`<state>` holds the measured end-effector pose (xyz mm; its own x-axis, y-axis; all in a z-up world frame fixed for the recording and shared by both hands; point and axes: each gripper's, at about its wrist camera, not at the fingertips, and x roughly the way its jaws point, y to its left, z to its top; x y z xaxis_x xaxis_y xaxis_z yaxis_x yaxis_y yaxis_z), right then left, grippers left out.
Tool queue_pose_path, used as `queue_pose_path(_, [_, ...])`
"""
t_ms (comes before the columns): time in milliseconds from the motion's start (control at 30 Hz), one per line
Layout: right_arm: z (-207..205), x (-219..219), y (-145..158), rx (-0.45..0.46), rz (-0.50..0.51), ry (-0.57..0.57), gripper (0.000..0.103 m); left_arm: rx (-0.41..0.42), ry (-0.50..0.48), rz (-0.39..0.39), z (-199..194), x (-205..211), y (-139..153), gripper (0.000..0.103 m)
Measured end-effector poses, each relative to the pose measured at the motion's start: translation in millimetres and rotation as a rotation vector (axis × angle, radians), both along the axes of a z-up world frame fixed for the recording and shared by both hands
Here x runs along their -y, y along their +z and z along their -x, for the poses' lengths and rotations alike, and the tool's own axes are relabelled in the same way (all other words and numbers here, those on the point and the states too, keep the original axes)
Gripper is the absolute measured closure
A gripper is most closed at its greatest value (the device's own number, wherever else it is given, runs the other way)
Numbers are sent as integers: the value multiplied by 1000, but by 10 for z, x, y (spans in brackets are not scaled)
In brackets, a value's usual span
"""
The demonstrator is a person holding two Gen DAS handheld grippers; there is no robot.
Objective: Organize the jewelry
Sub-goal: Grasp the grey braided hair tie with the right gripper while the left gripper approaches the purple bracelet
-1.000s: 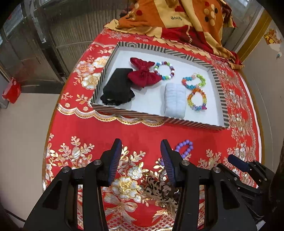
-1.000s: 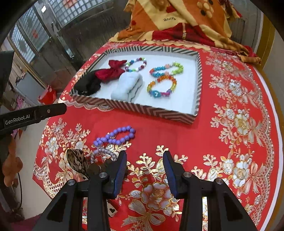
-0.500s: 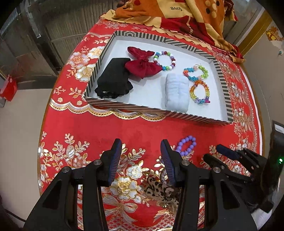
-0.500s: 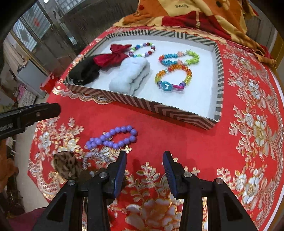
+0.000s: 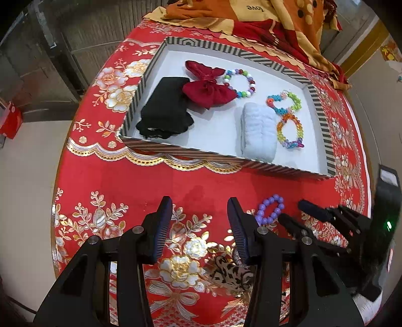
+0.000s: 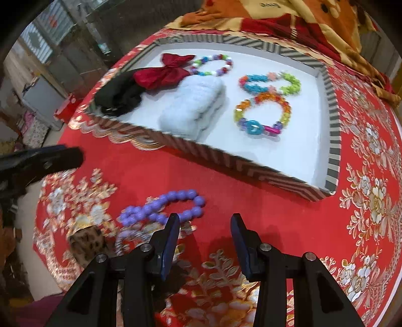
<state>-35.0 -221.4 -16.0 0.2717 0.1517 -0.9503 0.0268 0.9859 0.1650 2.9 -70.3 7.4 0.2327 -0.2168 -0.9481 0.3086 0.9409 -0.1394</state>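
Note:
A purple bead bracelet (image 6: pixel 163 207) lies on the red tablecloth in front of the striped tray (image 6: pixel 251 166); it also shows in the left wrist view (image 5: pixel 270 210). My right gripper (image 6: pixel 204 223) is open and empty, just right of and above the bracelet. My left gripper (image 5: pixel 199 208) is open and empty over the cloth, left of the bracelet. The tray (image 5: pixel 201 153) holds three colourful bead bracelets (image 5: pixel 290 130), a red bow (image 5: pixel 207 86), a black cloth (image 5: pixel 164 110) and a pale blue cloth roll (image 5: pixel 258 130).
A leopard-print hair piece (image 5: pixel 231 273) and a small silvery bracelet (image 6: pixel 128 237) lie by the purple one. An orange blanket (image 5: pixel 263 17) is heaped behind the tray. The table edge drops off at the left (image 5: pixel 57 191).
Both grippers have moved forward and lower toward the purple bracelet. The right gripper's fingers now stand right beside it. Both stay open.

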Motion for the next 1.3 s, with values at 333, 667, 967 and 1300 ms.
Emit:
queue_pose_path(333, [54, -333, -74, -68, 30, 142, 63, -14, 3, 1, -84, -22, -37, 58])
queue_pose_path(667, [29, -483, -143, -89, 146, 177, 63, -23, -33, -3, -84, 141, -68, 58])
queue_pose_path(967, [187, 210, -181, -103, 170, -54, 63, -32, -78, -12, -63, 327, -106, 58])
queue_pose_path(1300, [497, 553, -169, -94, 140, -128, 58, -33, -114, -26, -61, 531, -155, 58])
